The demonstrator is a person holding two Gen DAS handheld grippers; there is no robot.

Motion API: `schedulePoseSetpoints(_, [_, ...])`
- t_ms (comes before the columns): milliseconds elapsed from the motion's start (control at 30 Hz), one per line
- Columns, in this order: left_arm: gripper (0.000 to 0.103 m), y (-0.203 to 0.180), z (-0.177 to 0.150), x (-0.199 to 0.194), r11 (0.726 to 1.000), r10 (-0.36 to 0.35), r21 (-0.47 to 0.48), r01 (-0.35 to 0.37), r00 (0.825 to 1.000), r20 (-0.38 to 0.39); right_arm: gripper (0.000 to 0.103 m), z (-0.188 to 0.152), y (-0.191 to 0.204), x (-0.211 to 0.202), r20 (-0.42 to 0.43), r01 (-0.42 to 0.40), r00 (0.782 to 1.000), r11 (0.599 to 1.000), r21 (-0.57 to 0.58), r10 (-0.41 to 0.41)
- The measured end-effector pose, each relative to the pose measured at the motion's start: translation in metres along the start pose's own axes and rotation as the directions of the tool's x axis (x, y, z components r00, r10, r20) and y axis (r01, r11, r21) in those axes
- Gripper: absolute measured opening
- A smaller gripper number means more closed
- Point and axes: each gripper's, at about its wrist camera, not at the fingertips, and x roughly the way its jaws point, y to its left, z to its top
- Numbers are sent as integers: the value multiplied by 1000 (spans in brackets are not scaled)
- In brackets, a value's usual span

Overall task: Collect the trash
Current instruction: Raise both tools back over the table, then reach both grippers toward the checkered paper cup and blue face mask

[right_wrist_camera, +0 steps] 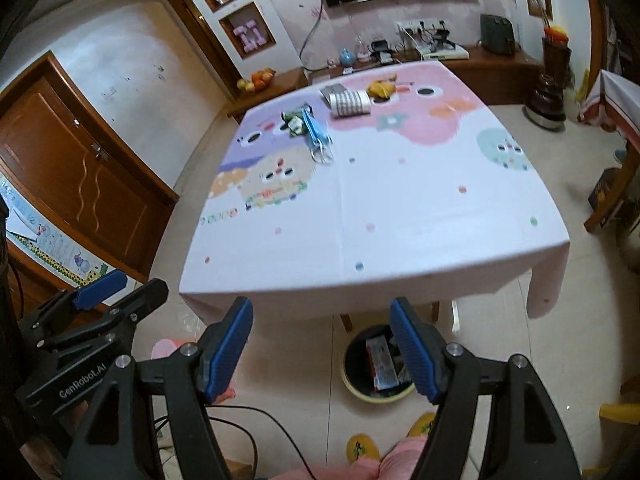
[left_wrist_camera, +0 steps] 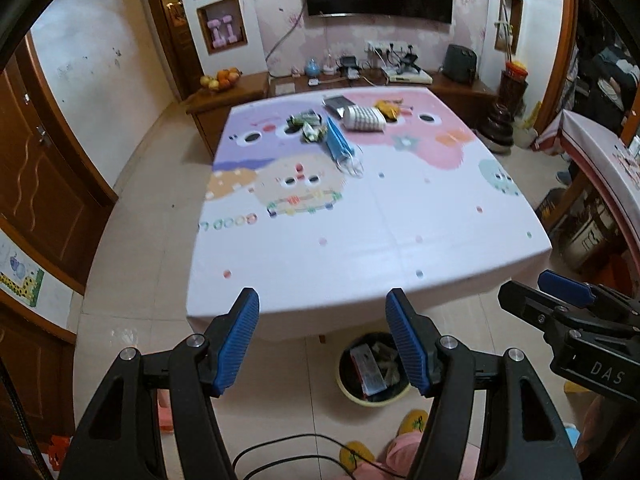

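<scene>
Our trash sits at the far side of the counter (left_wrist_camera: 360, 248): green wrappers (left_wrist_camera: 306, 122), a blue face mask (left_wrist_camera: 340, 144), a white ribbed cup (left_wrist_camera: 364, 118) on its side, a yellow wrapper (left_wrist_camera: 386, 109). Under the near edge stands the bin (left_wrist_camera: 374, 368), packaging already inside. Our left tongs (left_wrist_camera: 322, 344) and right tongs (right_wrist_camera: 322, 346) hang released, grasping nothing, above the floor.
</scene>
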Motion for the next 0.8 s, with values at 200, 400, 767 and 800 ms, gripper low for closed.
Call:
schedulePoseSetpoints(200, [67, 8, 22, 8, 1000, 16, -14, -15, 1000, 17, 71, 22, 2, 11, 20, -2, 1000, 1000, -18, 2])
schedulePoseSetpoints(400, [68, 9, 58, 42, 999, 37, -38, -37, 999, 2, 71, 62, -10, 43, 8, -19, 1000, 999, -37, 20])
schedulePoseSetpoints(767, [67, -17, 177, 144, 984, 87, -150, -101, 992, -93, 71, 189, -53, 127, -92, -96, 992, 990, -105, 86])
schedulePoseSetpoints(800, [68, -21, 191, 153, 981, 87, -162, -102, 991, -98, 71, 206, -58, 135, -105, -107, 990, 988, -114, 95])
